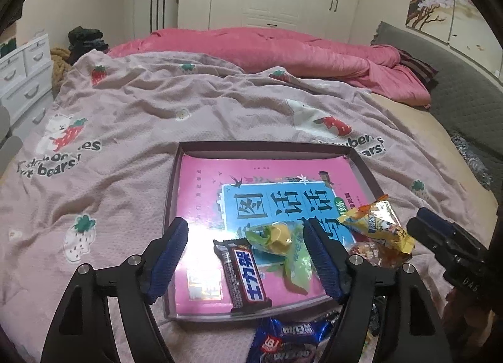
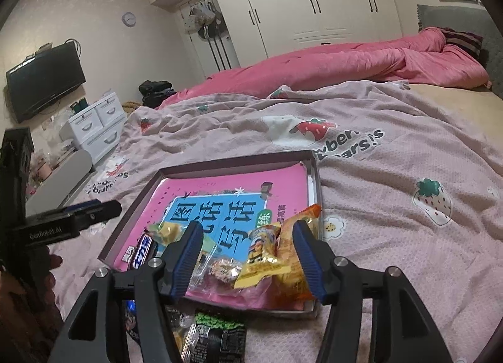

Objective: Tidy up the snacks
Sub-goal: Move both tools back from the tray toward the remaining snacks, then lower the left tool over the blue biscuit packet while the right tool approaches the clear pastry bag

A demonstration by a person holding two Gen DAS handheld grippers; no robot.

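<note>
A brown Snickers bar [image 1: 243,272], a green-wrapped sweet [image 1: 283,250] and yellow-orange snack packets [image 1: 378,224] lie in the lower part of a shallow dark-rimmed box [image 1: 171,193], on the pink book [image 1: 220,174] that lines it. The left gripper [image 1: 246,251] stands with jaws released above the bar and sweet. The right gripper [image 2: 248,253] has jaws apart around the packets [image 2: 270,253], not pressing. The box rests on a strawberry-print bedspread [image 1: 125,105]; a blue packet [image 1: 292,341] lies just below it.

Ahead of the blue-padded gripper [image 1: 246,239]: brown chocolate bar [image 1: 243,275], green packet [image 1: 283,251], pink book [image 1: 204,180], strawberry-print pink blanket [image 1: 125,105].
</note>
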